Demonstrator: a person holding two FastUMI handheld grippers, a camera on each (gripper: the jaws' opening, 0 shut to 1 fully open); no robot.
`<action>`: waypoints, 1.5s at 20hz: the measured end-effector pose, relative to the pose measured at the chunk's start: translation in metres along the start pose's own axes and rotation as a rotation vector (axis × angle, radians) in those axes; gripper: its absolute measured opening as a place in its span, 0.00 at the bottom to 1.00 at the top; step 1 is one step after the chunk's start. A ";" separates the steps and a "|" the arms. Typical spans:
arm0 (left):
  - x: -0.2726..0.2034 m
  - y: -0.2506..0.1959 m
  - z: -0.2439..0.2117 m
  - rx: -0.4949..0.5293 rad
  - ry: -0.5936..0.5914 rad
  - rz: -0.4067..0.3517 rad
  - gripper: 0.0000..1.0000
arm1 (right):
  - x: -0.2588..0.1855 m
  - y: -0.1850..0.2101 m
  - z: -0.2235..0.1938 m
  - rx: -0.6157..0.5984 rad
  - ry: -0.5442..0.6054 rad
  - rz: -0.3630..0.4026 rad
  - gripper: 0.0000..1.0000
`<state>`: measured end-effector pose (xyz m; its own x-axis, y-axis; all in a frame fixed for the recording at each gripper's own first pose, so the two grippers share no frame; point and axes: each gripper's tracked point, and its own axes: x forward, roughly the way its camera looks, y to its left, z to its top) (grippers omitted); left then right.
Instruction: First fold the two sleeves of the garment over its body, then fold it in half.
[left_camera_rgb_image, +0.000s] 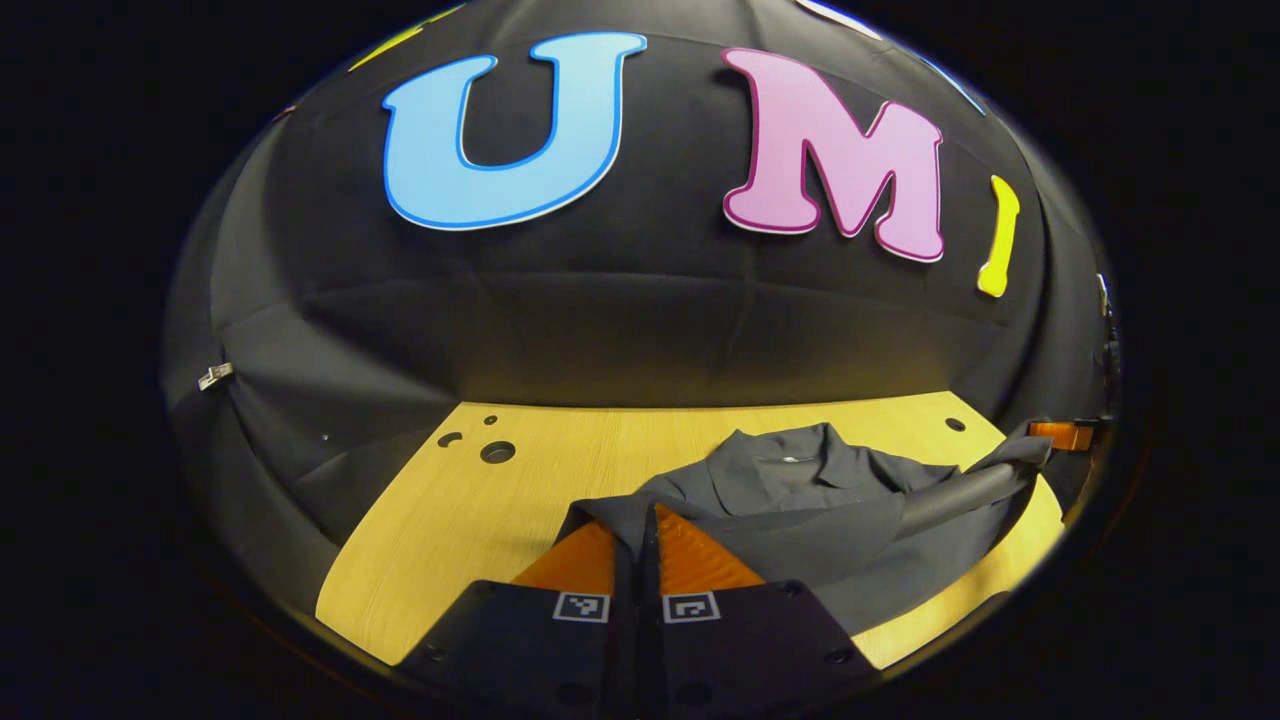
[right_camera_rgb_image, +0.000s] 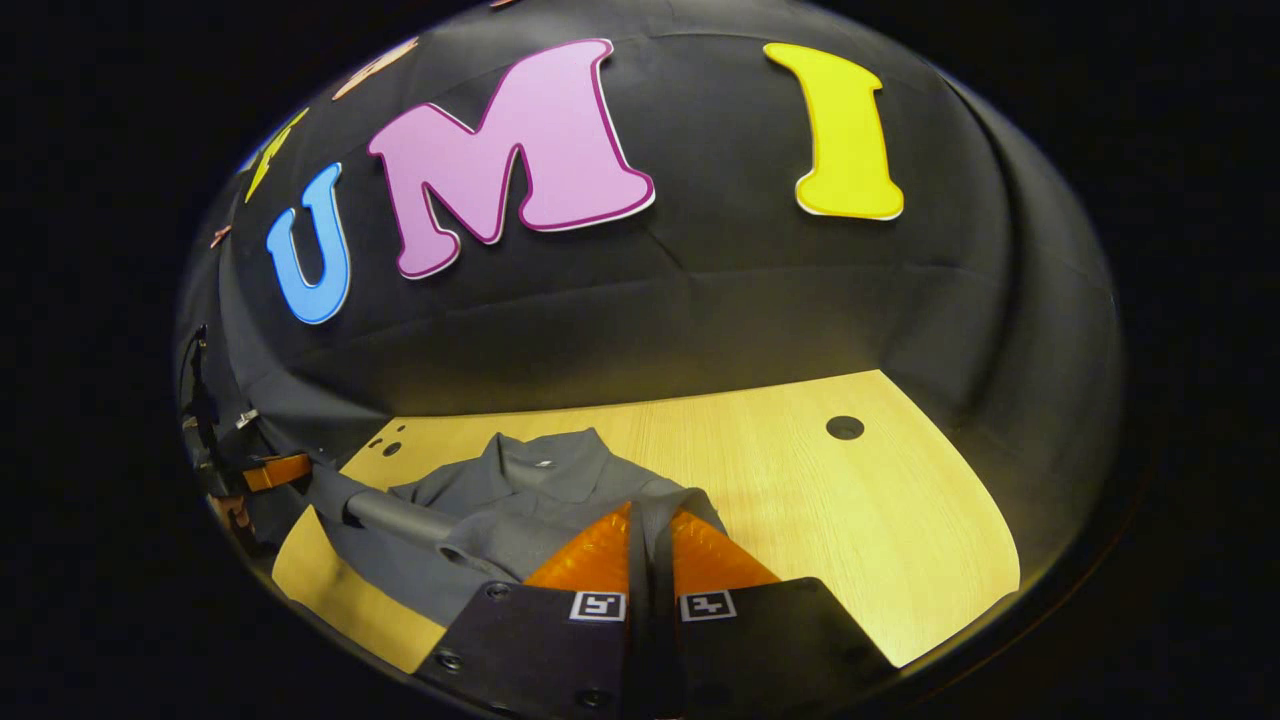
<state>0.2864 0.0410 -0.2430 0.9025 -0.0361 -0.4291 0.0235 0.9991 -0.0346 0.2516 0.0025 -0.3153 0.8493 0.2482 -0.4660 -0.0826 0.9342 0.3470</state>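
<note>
Cloth pinched in both hands: your left gripper (left_camera_rgb_image: 637, 520) has its jaws pressed together on the shirt's (left_camera_rgb_image: 800, 480) near hem corner, and your right gripper (right_camera_rgb_image: 650, 525) clamps the other corner the same way. The shirt lies collar-away on the table (right_camera_rgb_image: 850, 520), sleeves seemingly already over its body. Holding both corners level likely sets up the half fold toward the collar (right_camera_rgb_image: 545, 455).

- The garment's (left_camera_rgb_image: 800, 500) near hem is hidden behind the left gripper (left_camera_rgb_image: 637, 530).
- The other gripper (right_camera_rgb_image: 265, 470) is cut off at the right gripper view's edge.
</note>
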 end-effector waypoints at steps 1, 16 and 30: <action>0.010 -0.001 -0.001 0.007 0.000 0.003 0.05 | 0.012 -0.002 -0.002 0.003 0.000 -0.004 0.05; 0.131 -0.002 -0.065 0.044 0.096 0.077 0.05 | 0.130 -0.032 -0.067 -0.002 0.083 -0.052 0.05; 0.144 0.005 -0.085 0.043 0.129 0.122 0.37 | 0.140 -0.036 -0.082 0.021 0.123 -0.052 0.18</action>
<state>0.3797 0.0388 -0.3811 0.8371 0.0858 -0.5402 -0.0619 0.9961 0.0624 0.3308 0.0243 -0.4600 0.7814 0.2308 -0.5797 -0.0285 0.9413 0.3364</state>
